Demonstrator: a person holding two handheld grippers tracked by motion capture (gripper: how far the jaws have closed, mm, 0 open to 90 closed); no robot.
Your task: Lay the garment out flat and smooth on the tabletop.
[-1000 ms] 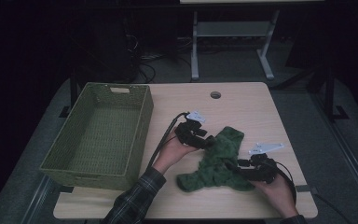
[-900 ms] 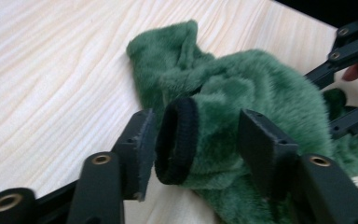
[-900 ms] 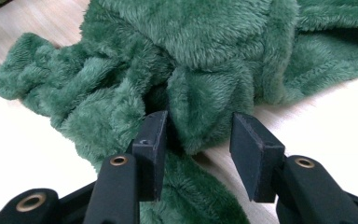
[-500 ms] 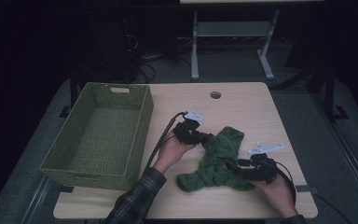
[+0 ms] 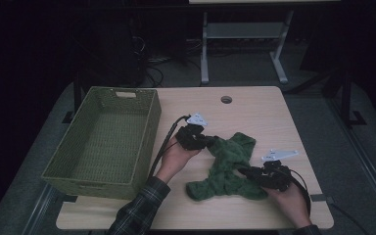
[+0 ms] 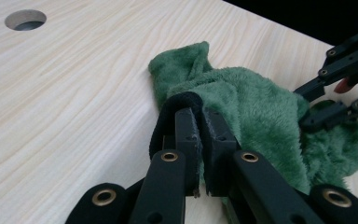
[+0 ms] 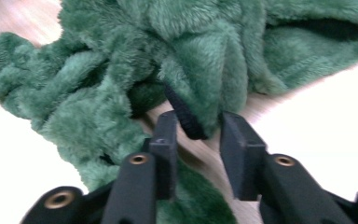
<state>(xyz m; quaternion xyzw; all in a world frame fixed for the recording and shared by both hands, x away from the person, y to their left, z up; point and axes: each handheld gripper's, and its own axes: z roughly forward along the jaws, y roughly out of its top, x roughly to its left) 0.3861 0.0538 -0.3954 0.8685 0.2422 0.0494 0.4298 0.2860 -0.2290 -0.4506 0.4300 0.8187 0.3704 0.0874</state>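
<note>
1. Green fleece garment (image 5: 227, 166) lies crumpled on the bench (image 5: 254, 110), right of the woven basket (image 5: 105, 142), between both hands.
2. Left tool (image 6: 198, 135): jaws pinched together on the garment's dark-trimmed edge (image 6: 179, 100); firm hold at the garment's upper left corner in the high view.
3. Right tool (image 7: 193, 135): jaws have just been closing, narrow gap left, with a fold carrying the black trim (image 7: 184, 116) between them; pads do not look to press it yet.
4. Step in hand, as judged: taking two grips on the garment to lift or spread it, maybe for folding or moving to the basket.
5. Next move likely calls for the right tool to finish its pinch on the trim, then both hands to rise together so the cloth hangs free.
6. Garment look: plush, deep pile, bunched in a rough X shape with lobes pointing out; thin black binding along its edges; one open cuff-like end in the right gripper view.
</note>
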